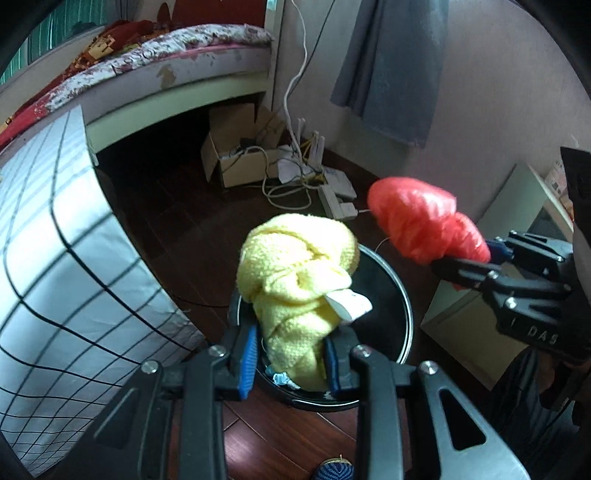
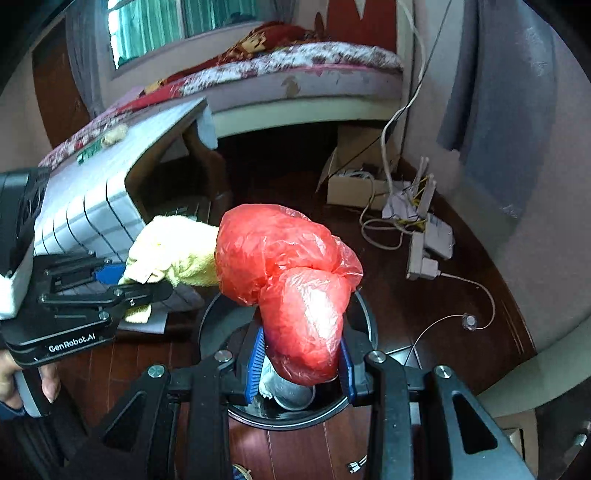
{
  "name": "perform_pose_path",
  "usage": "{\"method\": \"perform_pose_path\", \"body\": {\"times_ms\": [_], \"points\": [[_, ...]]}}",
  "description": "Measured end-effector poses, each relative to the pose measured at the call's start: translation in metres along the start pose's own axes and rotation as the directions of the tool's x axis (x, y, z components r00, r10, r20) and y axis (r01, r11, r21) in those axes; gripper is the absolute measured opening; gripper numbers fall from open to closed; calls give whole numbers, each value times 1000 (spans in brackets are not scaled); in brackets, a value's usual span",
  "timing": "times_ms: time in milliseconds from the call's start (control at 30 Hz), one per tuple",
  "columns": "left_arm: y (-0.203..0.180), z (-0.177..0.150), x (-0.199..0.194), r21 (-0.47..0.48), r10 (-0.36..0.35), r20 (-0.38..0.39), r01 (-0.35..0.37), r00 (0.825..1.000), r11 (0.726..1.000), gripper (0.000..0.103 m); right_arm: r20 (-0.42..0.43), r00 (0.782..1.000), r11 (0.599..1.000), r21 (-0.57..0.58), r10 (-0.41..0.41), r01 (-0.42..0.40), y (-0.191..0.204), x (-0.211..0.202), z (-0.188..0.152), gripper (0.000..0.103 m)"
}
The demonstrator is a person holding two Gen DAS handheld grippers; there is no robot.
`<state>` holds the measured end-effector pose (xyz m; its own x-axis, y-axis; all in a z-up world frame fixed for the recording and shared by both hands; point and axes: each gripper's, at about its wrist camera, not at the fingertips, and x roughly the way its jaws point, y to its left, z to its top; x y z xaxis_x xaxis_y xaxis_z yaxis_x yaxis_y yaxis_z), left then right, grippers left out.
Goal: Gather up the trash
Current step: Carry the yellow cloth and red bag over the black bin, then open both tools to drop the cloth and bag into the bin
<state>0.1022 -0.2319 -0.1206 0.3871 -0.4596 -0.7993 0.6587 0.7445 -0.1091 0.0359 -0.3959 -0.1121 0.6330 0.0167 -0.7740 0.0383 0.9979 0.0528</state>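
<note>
dark wood floor [image 1: 177, 229], bed [image 1: 155, 62], window [image 2: 147, 29]

Each black tool [image 1: 291, 354] has blue ribbed pads [image 1: 248, 363], silver screws, white lettering.

Yellow cloth [image 1: 295, 273] bunched, held upright above black bin [image 1: 402, 295]; red plastic bag [image 2: 291, 280] crumpled, held over bin w/ trash.

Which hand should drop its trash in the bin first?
Probably the left: the left gripper holds the yellow cloth right above the black bin, while the right gripper's red bag sits off its edge.
</note>
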Motion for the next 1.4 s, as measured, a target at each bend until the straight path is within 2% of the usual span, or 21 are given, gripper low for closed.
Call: {"method": "perform_pose_path", "body": {"times_ms": [267,333,367,400,433,467,500,667,1400], "points": [[4,-11,29,-12,-30,-72,29,997,1000,31,-84,996,999,-41,15,-19,-3,37,-14,35],[4,-13,36,-15,-48,-88,47,995,999,39,-104,995,999,-50,8,-13,-5,46,-17,39],[4,-14,40,-16,-46,-99,45,994,999,49,-119,993,998,-57,-12,5,-7,50,-18,48],[4,-15,43,-19,-17,-104,15,994,1000,69,-126,990,997,-59,-59,52,-11,54,-20,57],[5,-18,42,-27,8,-94,-10,996,1000,78,-130,988,996,-45,-82,77,-16,56,-22,82],[7,-19,40,-35,25,-83,-28,996,999,88,-133,986,995,-26,-102,100,-21,57,-24,101],[9,-21,39,-45,43,-78,-47,996,998,97,-128,985,993,-16,-117,116,-25,56,-25,102],[14,-27,42,-60,110,-81,-115,991,991,102,-117,978,985,-9,-173,173,-33,53,-34,102],[12,-29,24,-51,151,-32,-153,988,987,102,-74,983,986,1,-167,168,-25,39,-32,102]]}}
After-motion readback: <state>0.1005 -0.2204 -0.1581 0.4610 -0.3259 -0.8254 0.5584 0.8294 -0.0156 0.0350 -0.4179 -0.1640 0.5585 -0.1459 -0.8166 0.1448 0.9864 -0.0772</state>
